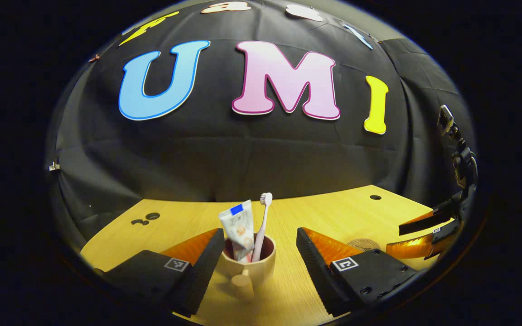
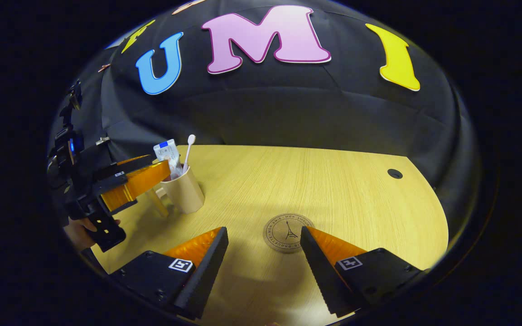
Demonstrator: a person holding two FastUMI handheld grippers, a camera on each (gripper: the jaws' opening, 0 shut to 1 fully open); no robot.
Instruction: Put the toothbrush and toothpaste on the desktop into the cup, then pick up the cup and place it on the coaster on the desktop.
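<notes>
**Left gripper view: cup loaded, fingers spread around it**

Left gripper view is showing the left gripper [image 1: 254, 260] with its fingers spread wide, one on either side of the beige ceramic cup [image 1: 248, 265] with a dark red inside, neither finger clearly pressing its wall. The cup is standing upright on the light wooden desktop [image 1: 288, 217], its handle pointing toward the camera. Inside the cup, the white toothpaste tube with a blue band [image 1: 237, 228] is leaning, and just beside it the pale pink toothbrush with white bristles [image 1: 262, 224] is standing head up. Off to the cup's right, the round brown cork coaster [image 1: 363, 245] is lying flat and bare. Beyond the coaster from the cup, the right gripper [image 1: 417, 235] is hovering with its fingers parted, gripping nothing.
</notes>
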